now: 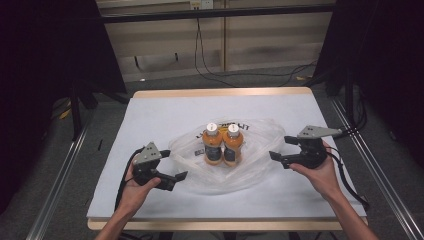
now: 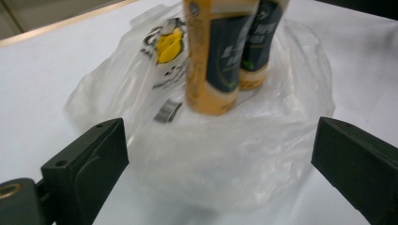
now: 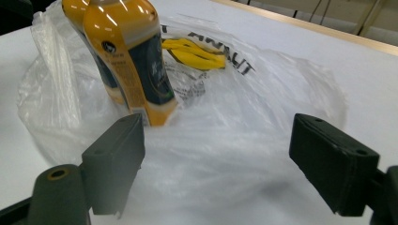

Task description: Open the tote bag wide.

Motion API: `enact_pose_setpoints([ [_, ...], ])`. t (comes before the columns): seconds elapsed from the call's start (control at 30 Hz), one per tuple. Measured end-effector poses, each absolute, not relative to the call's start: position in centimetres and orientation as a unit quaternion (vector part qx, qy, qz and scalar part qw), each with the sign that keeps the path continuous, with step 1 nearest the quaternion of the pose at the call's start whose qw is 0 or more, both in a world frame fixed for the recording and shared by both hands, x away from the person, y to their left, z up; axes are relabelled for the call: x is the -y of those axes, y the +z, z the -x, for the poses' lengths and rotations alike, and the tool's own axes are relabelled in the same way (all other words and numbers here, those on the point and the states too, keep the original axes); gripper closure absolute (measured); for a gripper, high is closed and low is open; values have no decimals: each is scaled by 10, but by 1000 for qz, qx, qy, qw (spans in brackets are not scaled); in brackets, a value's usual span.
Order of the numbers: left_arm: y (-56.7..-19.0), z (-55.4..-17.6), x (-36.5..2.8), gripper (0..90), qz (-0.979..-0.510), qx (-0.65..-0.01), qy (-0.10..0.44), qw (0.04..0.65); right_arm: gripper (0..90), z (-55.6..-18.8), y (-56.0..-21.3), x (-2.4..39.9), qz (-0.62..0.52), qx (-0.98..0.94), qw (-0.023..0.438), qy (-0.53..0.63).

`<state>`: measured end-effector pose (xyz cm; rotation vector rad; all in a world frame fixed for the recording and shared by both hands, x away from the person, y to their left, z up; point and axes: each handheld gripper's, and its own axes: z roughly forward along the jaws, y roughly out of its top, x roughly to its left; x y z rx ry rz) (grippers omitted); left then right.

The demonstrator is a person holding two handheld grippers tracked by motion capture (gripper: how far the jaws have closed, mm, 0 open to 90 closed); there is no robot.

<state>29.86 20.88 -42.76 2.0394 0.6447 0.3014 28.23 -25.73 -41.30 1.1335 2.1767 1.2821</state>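
Two orange juice bottles, one (image 1: pixel 212 145) beside the other (image 1: pixel 233 144), stand upright with white caps and dark labels on a crumpled clear plastic bag (image 1: pixel 260 150) at the table's middle. My left gripper (image 1: pixel 175 164) is held at the bag's left edge, jaws open toward it and nothing between them. At the bag's right edge my right gripper (image 1: pixel 280 148) is also open and empty. In the left gripper view, the near bottle (image 2: pixel 213 61) rises beyond the left gripper (image 2: pixel 220 129), above the bag (image 2: pixel 225 159). In the right gripper view, a bottle (image 3: pixel 131 61) stands left of the bag's printed yellow part (image 3: pixel 197 54), past the right gripper (image 3: pixel 217 124).
A white sheet (image 1: pixel 165 115) covers the wood-edged table. Metal rails (image 1: pixel 60 175) run along both sides on the floor. Black cables (image 1: pixel 210 70) lie on the floor behind the far edge, and dark curtains hang at left and right.
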Motion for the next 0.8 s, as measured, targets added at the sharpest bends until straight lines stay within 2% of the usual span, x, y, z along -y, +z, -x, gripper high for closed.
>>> enact_pose_setpoints([
  [0.17, -436, -291, -230, 33, -827, -284, 131, 468, 241, -253, -415, 273, -414, -752, 217, 464],
  [0.43, -443, -274, -248, 34, -808, -327, 148, 467, 168, -219, -425, 294, -460, -713, 255, 463],
  [0.8, -458, -260, -269, 27, -804, -350, 160, 453, 135, -187, -444, 319, -501, -687, 259, 458],
])
